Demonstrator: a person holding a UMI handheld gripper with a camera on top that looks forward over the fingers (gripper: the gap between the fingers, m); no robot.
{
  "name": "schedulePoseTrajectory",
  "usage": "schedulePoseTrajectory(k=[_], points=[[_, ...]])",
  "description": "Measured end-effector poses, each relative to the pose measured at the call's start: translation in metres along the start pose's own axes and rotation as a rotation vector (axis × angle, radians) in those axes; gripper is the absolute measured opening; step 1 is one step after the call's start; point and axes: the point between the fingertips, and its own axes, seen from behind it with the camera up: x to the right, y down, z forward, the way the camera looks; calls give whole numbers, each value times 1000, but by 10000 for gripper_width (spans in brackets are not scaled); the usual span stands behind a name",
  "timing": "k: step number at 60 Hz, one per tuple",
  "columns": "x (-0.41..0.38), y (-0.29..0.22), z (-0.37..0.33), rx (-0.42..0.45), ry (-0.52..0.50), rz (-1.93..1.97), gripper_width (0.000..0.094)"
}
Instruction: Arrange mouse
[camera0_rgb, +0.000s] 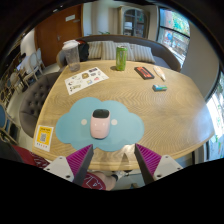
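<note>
A white computer mouse sits upright on a light blue cloud-shaped mouse mat on the wooden table. My gripper is open and empty, held above the table's near edge. Its two fingers with magenta pads stand apart just short of the mat. The mouse lies beyond the fingertips, a little left of the midline, and touches neither finger.
A green can stands at the far side. A printed sheet lies left of it. A dark flat device and a small teal object lie to the right. A yellow card lies at the mat's left. Chairs stand around the table.
</note>
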Motion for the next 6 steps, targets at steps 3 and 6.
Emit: schedulePoseTrajectory(k=[3,6], points=[[14,14,-14,-30,5,-11,845],[33,28,-27,-54,15,-21,845]])
